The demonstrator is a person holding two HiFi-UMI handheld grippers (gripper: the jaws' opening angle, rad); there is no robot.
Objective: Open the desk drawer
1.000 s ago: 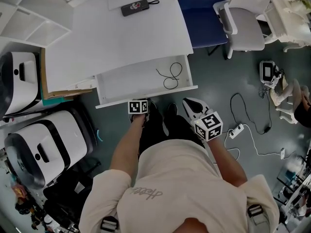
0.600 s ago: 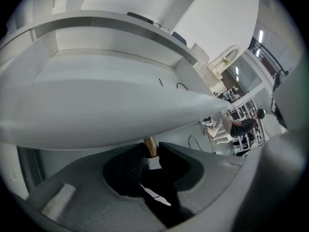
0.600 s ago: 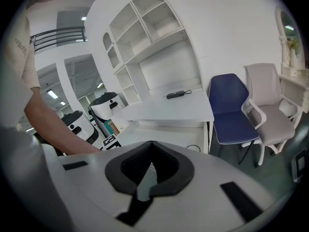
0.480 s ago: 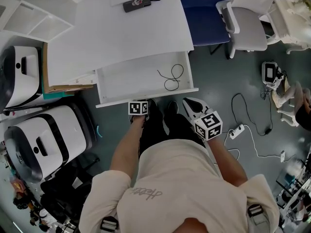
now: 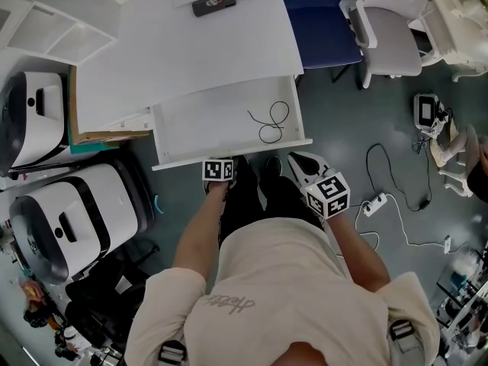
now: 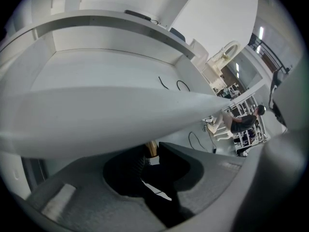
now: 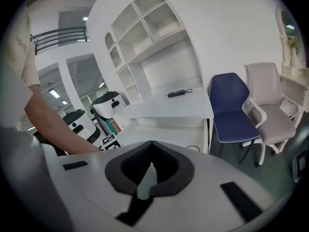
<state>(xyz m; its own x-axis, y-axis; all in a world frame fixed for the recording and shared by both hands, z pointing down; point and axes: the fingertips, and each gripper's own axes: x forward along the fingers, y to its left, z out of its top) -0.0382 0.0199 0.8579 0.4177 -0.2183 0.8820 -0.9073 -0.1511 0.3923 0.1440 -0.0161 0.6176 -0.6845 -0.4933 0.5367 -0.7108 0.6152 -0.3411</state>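
Observation:
The white desk drawer stands pulled well out from under the desk top, with a loose black cable in its right half. My left gripper is at the middle of the drawer's front rim and is shut on it. In the left gripper view that front panel fills the picture above the left gripper. My right gripper hangs apart, right of the drawer's corner, over the floor. In its own view the right gripper is shut with nothing in it.
A black device lies at the back of the desk. A blue chair and a grey chair stand to the right. Two white robots stand left of me. A power strip with cables lies on the floor at right.
The drawer has slid further out from under the desk top, with my left gripper still on its front rim. The right gripper has stayed about where it was.

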